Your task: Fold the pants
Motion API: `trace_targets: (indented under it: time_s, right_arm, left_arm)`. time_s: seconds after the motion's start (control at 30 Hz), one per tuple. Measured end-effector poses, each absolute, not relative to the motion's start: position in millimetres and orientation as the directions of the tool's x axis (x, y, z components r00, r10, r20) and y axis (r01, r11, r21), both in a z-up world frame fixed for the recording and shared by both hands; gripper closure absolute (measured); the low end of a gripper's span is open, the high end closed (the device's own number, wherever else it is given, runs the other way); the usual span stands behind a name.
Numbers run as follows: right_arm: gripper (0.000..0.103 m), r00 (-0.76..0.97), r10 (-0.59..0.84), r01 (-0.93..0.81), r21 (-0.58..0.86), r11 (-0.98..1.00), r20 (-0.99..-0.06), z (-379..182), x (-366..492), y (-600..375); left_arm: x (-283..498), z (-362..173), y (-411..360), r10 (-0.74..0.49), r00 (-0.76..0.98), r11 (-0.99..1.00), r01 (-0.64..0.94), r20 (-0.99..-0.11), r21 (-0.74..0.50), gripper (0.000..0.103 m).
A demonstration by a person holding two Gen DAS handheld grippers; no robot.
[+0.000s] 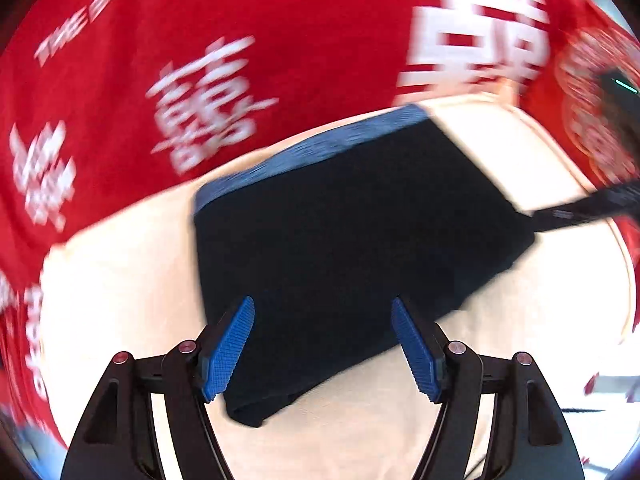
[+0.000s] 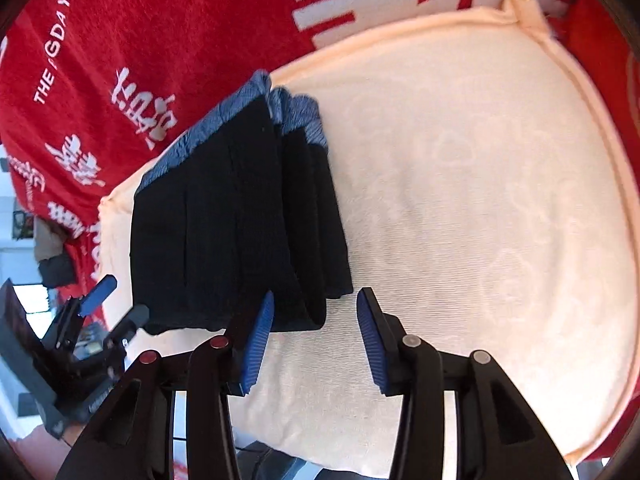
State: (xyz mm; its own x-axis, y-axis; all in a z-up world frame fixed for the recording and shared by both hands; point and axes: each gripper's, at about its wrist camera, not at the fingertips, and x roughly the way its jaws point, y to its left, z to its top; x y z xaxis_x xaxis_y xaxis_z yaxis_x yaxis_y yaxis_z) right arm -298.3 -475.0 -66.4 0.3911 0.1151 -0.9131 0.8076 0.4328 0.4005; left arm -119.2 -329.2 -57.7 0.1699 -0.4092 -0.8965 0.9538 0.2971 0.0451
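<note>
- Starting at the left of the scene, the red cloth with white printed characters point(image 2: 120, 40) covers the surface, and the cream-coloured quilted pad point(image 2: 480, 200) lies on top of it.
- Toward the left part of this pad rest the dark navy pants with a blue ribbed waistband point(image 2: 224, 216), already folded into a compact stack of several layers; the waistband edge points toward the red cloth.
- In the right wrist view, the left gripper point(image 2: 116, 300) is at the lower left, just beside the near corner of the pants; its blue fingers are spread, and in its own view they hold nothing.
- The right gripper point(image 2: 316, 340) is further right, at the near end of the stack; its blue pads point(image 2: 258, 344) stand apart, with only the pad between them. I cannot tell if the left pad touches the fabric.
- The pants look light, soft and limp, so the layers will probably slide or open if only one is lifted.
- A good place to take hold is, I think, the thick folded edge at the near end, pinching all layers together, or both near corners at once.
- Judging from the neat stack, the folding seems almost finished.
</note>
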Motion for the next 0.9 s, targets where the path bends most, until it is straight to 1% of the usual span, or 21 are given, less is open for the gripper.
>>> trace_targets:
  time_s: [0.03, 0.1, 0.17, 0.23, 0.3, 0.4, 0.7, 0.9]
  right_arm:
    - [0.062, 0.403, 0.094, 0.805, 0.401, 0.436, -0.91, -59.8, -297.6, -473.1]
    - [0.062, 0.434, 0.066, 0.787, 0.414, 0.457, -0.898, -48.3, -294.6, -466.8]
    - [0.062, 0.45, 0.08, 0.765, 0.43, 0.48, -0.889, -44.1, -282.7, -460.6]
    - [0.062, 0.443, 0.099, 0.756, 0.43, 0.493, -0.891, -48.3, -267.2, -455.9]
    - [0.062, 0.417, 0.13, 0.757, 0.423, 0.498, -0.9, -61.0, -257.4, -450.8]
    - [0.062, 0.369, 0.132, 0.775, 0.383, 0.503, -0.92, -77.9, -252.5, -443.2]
    - [0.062, 0.292, 0.151, 0.794, 0.328, 0.511, -0.944, -84.2, -263.4, -434.4]
    - [0.06, 0.319, 0.124, 0.804, 0.337, 0.49, -0.94, -72.1, -266.7, -444.0]
  left_arm:
    - [-108.5, -62.5, -327.4, -0.396, 0.178, 0.334, 0.942, -0.901, 0.04, 0.031]
    - [-91.9, -73.4, -325.1, -0.369, 0.185, 0.386, 0.922, -0.911, 0.032, 0.031]
    - [-78.6, -87.8, -323.4, -0.335, 0.164, 0.421, 0.907, -0.928, 0.009, 0.03]
    - [-70.2, -104.3, -319.9, -0.305, 0.116, 0.452, 0.891, -0.945, -0.036, 0.015]
    - [-64.3, -113.1, -315.4, -0.306, 0.081, 0.485, 0.871, -0.949, -0.082, 0.015]
    - [-57.4, -119.5, -311.9, -0.314, 0.033, 0.509, 0.849, -0.949, -0.139, 0.015]
    - [-57.2, -116.8, -313.2, -0.306, 0.014, 0.493, 0.857, -0.952, -0.146, 0.015]
    - [-52.6, -114.6, -314.5, -0.292, -0.01, 0.501, 0.85, -0.956, -0.162, 0.015]
